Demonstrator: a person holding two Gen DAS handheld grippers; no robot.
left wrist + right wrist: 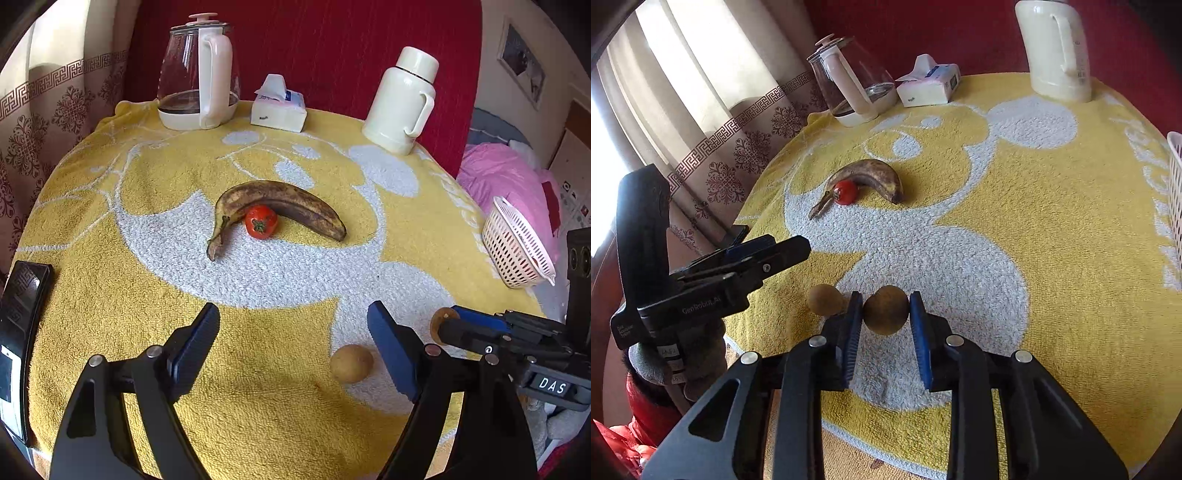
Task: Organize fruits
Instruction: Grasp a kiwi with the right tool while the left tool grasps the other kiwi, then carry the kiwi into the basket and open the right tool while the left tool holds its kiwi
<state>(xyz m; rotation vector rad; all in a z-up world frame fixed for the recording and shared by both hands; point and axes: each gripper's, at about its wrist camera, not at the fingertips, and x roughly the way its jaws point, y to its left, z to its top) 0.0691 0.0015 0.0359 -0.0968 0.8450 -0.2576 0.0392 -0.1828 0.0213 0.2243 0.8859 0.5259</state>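
A brown-spotted banana [280, 206] lies mid-towel with a small red tomato [261, 221] tucked against its inner curve. My left gripper [295, 317] is open above the yellow towel [110, 295], with nothing between its pads. A round tan fruit [351, 363] rests on the towel just left of its right finger. In the right wrist view my right gripper [886, 301] is shut on a second round brown fruit [886, 312], held just off the towel. The loose tan fruit [825, 300] sits to its left, below the left gripper [790, 245]. The banana [871, 173] and tomato [846, 192] lie farther back.
A white slotted basket [509, 251] sits at the towel's right edge, its rim [1176, 184] also in the right wrist view. A glass kettle [199, 74], a tissue pack [279, 107] and a cream thermos [402, 99] line the back. A dark flat device [22, 332] lies at the left edge.
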